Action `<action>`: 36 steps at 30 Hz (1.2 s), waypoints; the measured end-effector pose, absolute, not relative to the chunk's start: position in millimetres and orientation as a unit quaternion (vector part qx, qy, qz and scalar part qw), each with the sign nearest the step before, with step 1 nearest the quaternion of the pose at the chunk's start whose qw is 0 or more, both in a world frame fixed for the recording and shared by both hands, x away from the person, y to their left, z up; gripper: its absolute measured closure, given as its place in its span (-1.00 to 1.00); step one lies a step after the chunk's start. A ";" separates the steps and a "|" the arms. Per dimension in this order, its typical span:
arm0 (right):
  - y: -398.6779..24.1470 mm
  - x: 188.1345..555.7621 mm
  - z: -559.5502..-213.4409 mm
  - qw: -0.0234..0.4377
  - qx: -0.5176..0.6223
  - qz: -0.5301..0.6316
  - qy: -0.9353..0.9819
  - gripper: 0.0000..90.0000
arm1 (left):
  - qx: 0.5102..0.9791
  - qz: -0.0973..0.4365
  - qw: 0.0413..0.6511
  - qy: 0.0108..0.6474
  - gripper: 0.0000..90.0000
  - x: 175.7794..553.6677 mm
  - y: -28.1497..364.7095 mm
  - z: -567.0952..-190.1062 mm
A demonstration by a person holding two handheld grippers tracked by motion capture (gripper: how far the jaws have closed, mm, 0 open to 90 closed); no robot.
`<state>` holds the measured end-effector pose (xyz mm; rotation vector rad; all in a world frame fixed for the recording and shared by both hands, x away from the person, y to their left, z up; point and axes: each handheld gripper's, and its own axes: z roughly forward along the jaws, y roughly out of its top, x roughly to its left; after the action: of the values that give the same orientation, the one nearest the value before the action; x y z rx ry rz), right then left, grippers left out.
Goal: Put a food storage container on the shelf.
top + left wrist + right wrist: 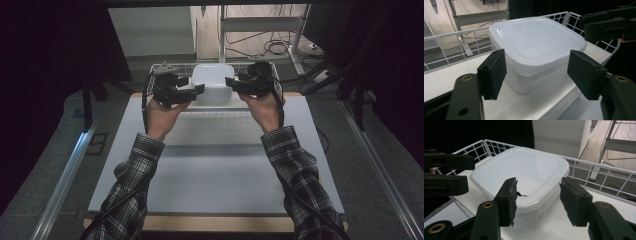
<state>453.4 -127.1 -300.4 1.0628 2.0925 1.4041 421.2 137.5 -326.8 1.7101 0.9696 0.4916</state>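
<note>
White tabletop (215, 175) lies below me; my left gripper (536, 72) and right gripper (537, 200) are both spread, the lidded white container (536, 45) just ahead between them inside the wire basket (454, 41).

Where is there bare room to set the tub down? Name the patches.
Free: the white table top between the two sleeves, from the wire basket to the near edge. Crowded: inside the basket, where both tongs, left and right, flank the tub.
</note>
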 end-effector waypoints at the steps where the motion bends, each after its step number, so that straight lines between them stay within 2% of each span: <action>1: -128.0 451.7 -300.1 0.196 0.378 0.506 0.750 -0.04 | 0.720 0.202 0.530 0.401 -0.36 417.0 138.3 -325.9; 6: -132.7 443.2 -302.0 0.179 0.367 0.509 0.758 -0.20 | 0.729 0.194 0.525 0.395 -0.57 407.7 140.3 -327.2; 7: -134.9 438.5 -304.6 0.177 0.363 0.508 0.761 -0.30 | 0.731 0.191 0.522 0.396 -0.61 403.3 142.1 -329.2; 10: -137.2 434.2 -307.8 0.174 0.356 0.507 0.765 -0.35 | 0.736 0.188 0.517 0.395 -0.72 399.2 144.1 -331.8; 17: -144.3 415.6 -320.0 0.163 0.329 0.510 0.778 -0.59 | 0.753 0.189 0.504 0.377 -0.83 377.8 150.4 -343.8; 20: -145.0 410.9 -323.2 0.161 0.322 0.508 0.783 -0.63 | 0.758 0.187 0.504 0.371 -0.87 371.8 151.3 -346.9; 29: -147.5 386.9 -341.8 0.163 0.290 0.494 0.803 -0.78 | 0.777 0.205 0.493 0.332 -0.91 339.9 150.7 -367.2; 36: -151.4 372.8 -354.5 0.156 0.279 0.493 0.809 -0.84 | 0.778 0.195 0.501 0.326 -0.87 323.6 152.0 -381.6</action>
<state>372.8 -151.4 -354.5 0.7993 2.3169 1.4122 323.6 152.0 -381.6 1.8800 0.7870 0.4703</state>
